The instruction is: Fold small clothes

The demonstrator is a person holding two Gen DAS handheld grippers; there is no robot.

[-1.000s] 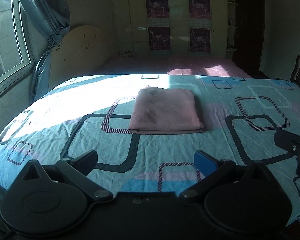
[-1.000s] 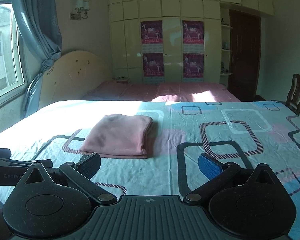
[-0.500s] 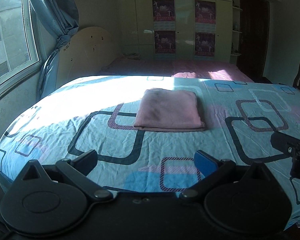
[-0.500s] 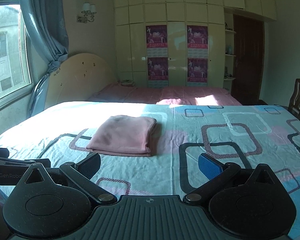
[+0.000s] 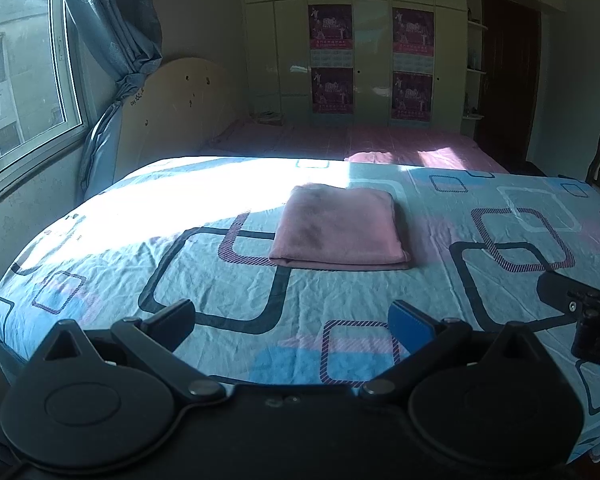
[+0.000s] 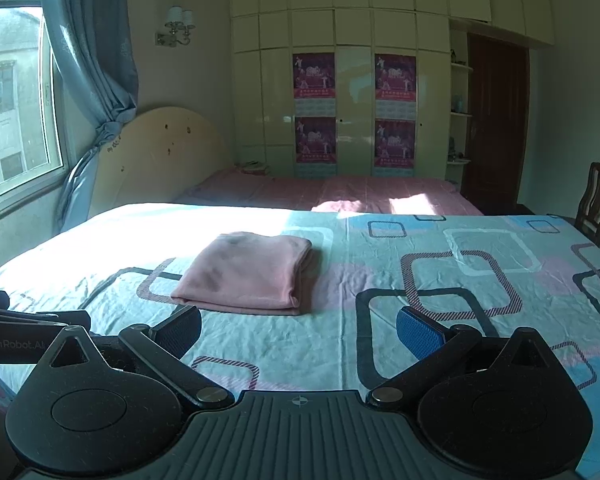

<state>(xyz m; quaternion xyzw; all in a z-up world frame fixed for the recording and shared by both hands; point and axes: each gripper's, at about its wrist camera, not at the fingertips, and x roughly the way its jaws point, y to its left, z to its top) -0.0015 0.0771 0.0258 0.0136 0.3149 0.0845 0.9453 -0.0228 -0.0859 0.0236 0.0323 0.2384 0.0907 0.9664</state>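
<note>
Pink cloth (image 5: 340, 228) lies folded flat on the sheet (image 5: 220, 280). Left gripper (image 5: 292, 320) and right gripper (image 6: 298, 330), both spread and empty, sit apart from the cloth.

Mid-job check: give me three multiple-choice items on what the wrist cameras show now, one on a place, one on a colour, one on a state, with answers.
1. Where does the folded cloth lie?
A. On the patterned bedsheet
B. On the chair
C. On the windowsill

2. What colour is the cloth?
A. Green
B. Pink
C. White

3. How do the left tool and right tool stand?
A. Both shut on the cloth
B. One open, one shut
C. Both open and holding nothing

Answers:
1 A, the cloth rests flat on the sheet's middle.
2 B, it shows pink in both views.
3 C, each tool's fingers stand wide apart, short of the cloth.
</note>
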